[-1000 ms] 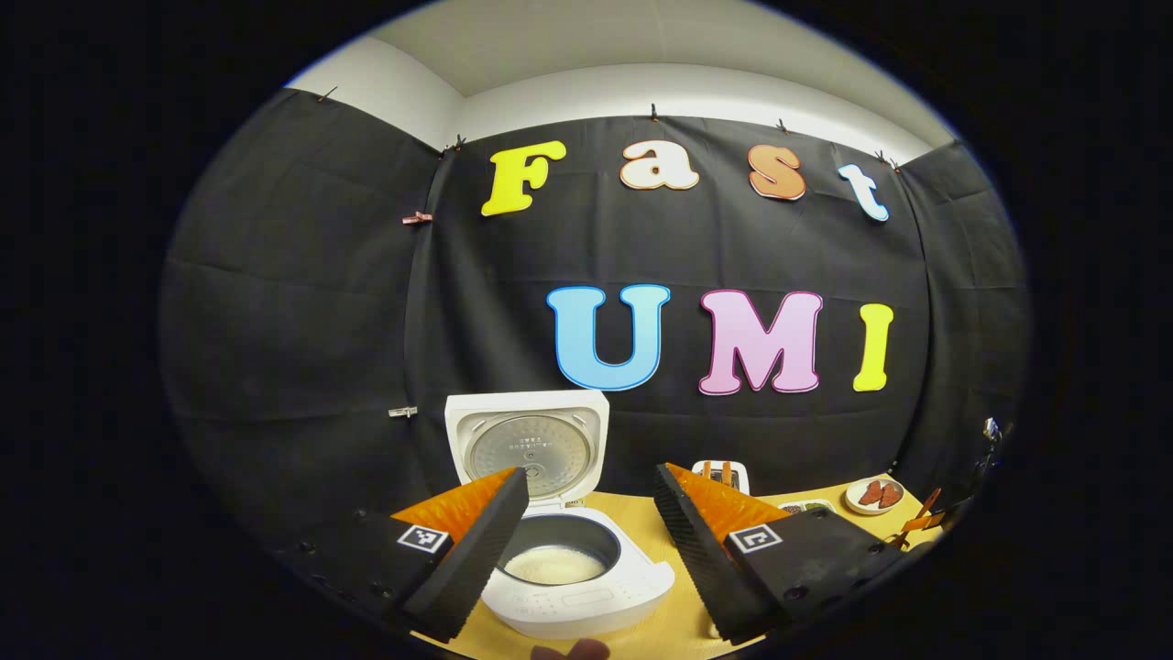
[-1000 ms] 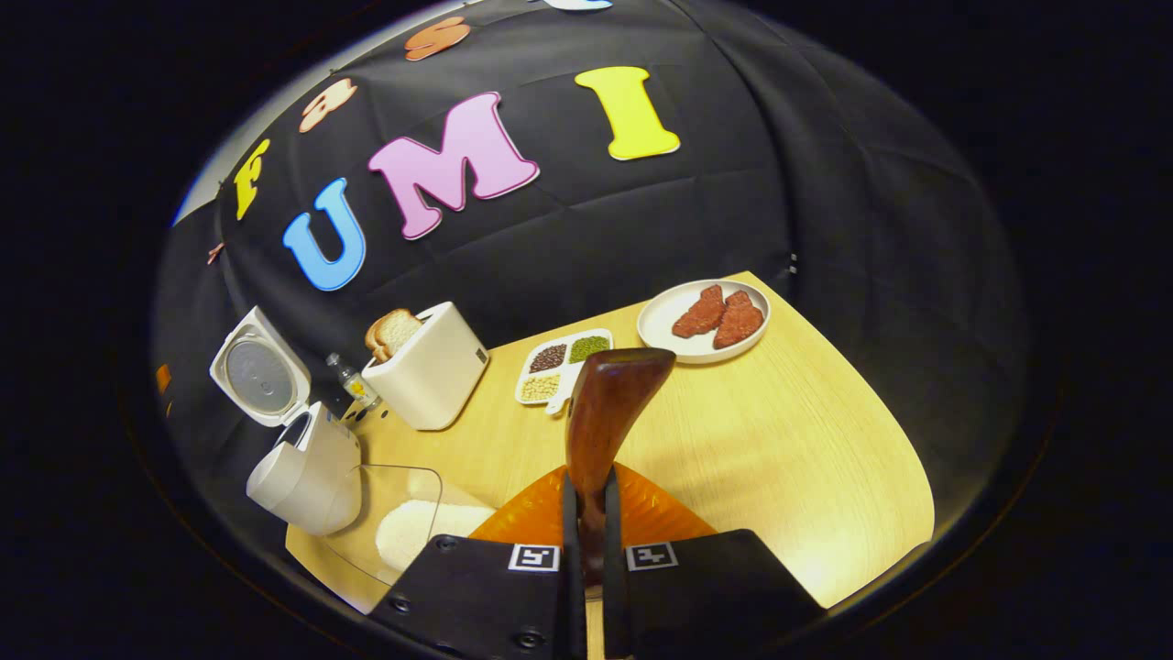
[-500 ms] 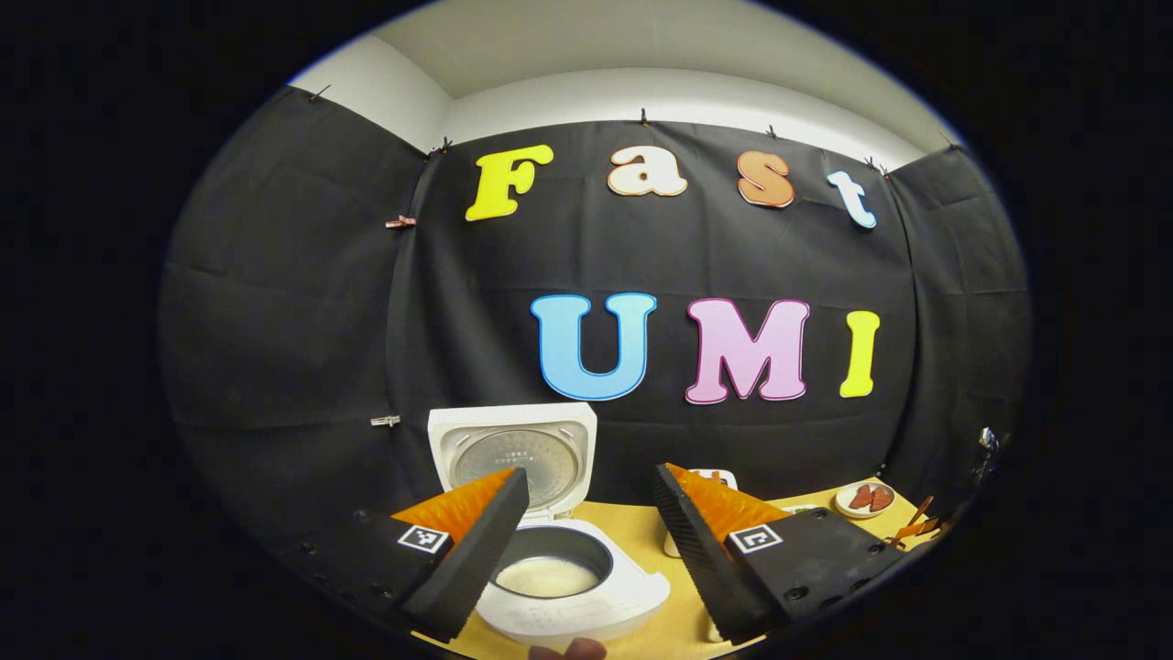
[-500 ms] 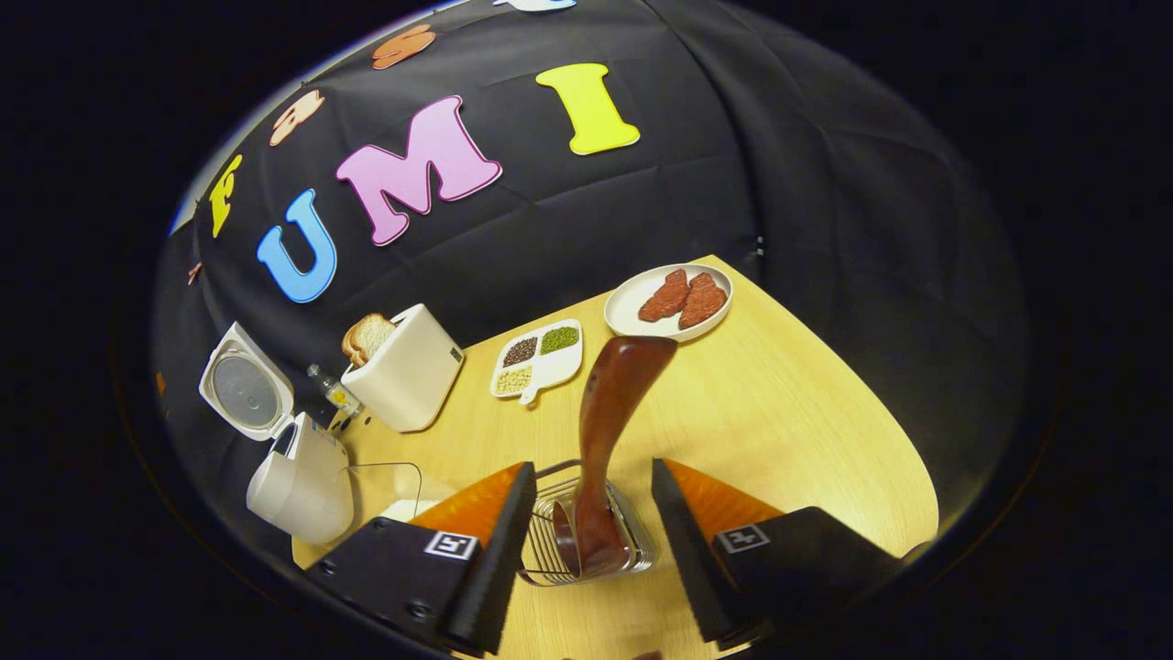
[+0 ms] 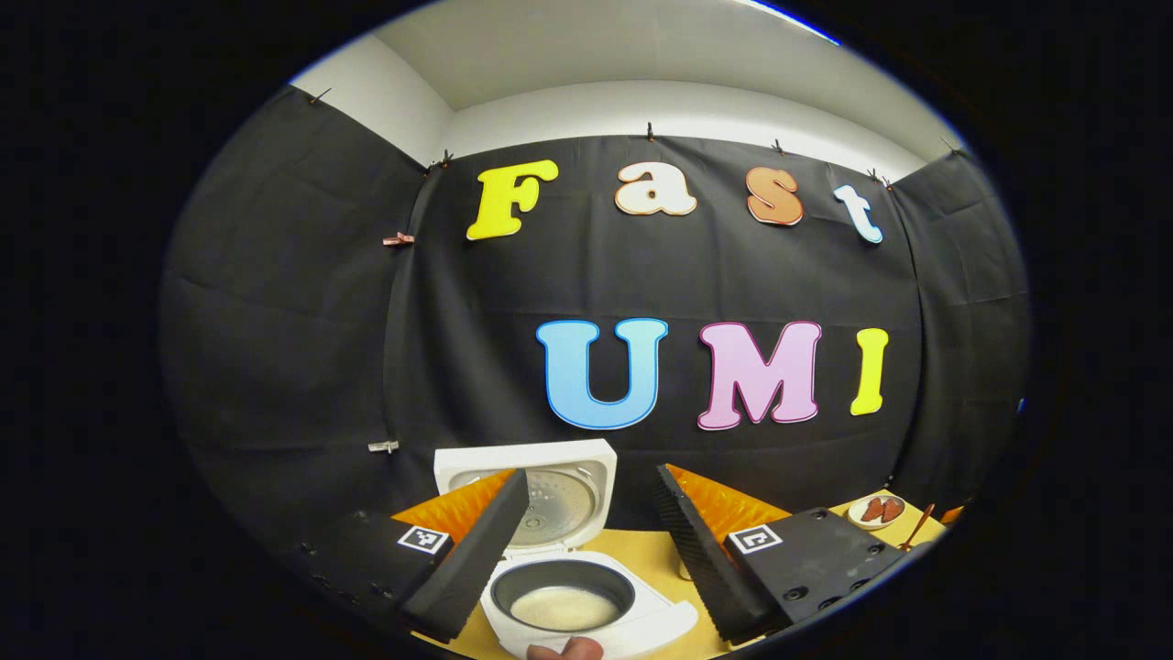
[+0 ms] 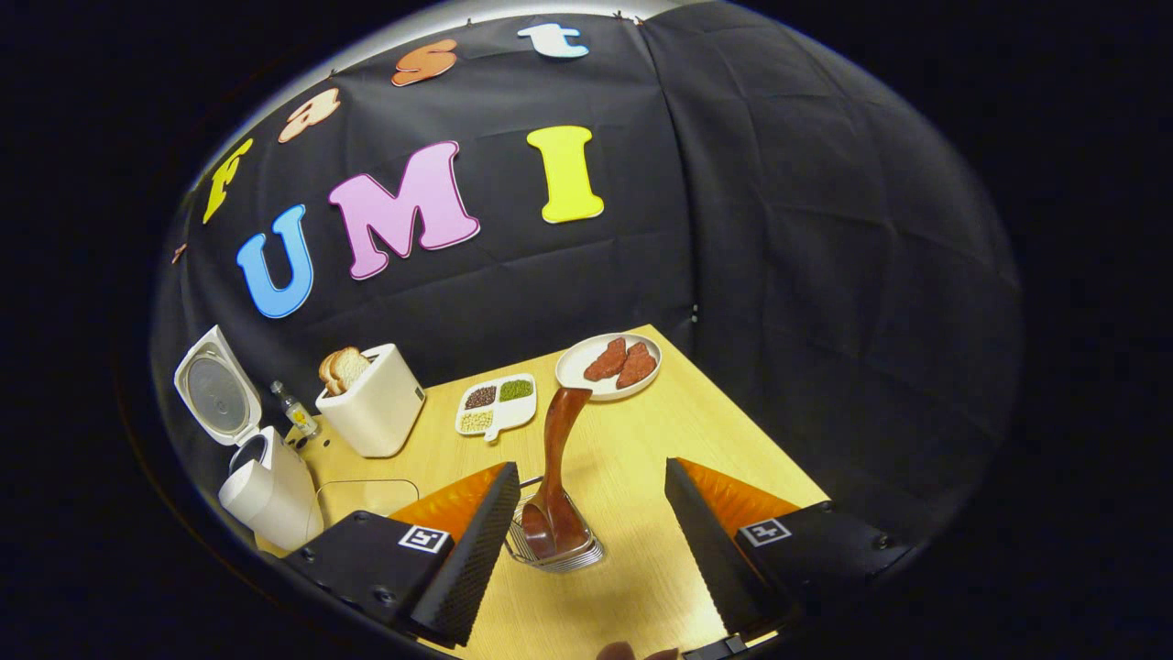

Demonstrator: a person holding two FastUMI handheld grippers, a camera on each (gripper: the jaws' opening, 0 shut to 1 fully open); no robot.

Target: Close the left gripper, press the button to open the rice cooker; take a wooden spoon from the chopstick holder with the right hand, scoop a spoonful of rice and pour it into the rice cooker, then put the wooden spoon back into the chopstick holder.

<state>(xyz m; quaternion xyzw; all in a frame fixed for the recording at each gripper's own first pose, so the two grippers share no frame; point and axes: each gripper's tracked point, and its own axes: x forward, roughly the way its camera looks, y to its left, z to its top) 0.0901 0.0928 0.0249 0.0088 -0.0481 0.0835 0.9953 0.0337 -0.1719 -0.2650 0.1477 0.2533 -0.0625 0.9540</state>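
**Spoon's back in the holder, so we're basically done**

Big change over the last second: we had the right gripper [image 6: 586, 541] clamped on the wooden spoon [image 6: 555, 467], then let go, and now it has backed off and up. The spoon stands in the wire chopstick holder [image 6: 554, 543], bowl end down, handle leaning up and away from us. Nothing is touching it. Going by the task, that was the last step, so we'd call this the wrap-up.

Left to right in the right gripper view: the rice cooker [image 6: 266, 486] sits at the far left with its lid [image 6: 216, 390] flipped up, then a small bottle [image 6: 295, 412], the toaster [image 6: 374, 412] with bread in it, the divided dish of beans [image 6: 495, 405], and the plate [image 6: 608, 367] with the reddish pieces on it. A clear container [image 6: 367, 495] peeks out just behind our left finger.

In the left gripper view the cooker [image 5: 586, 600] is right below us, lid [image 5: 550, 490] up, with white rice [image 5: 563, 607] in the pot.

Tool state: both are spread wide and holding nothing. The left gripper [image 5: 591, 550] hangs over the open cooker, touching nothing. The right one's fingers sit either side of the holder with clear gaps.
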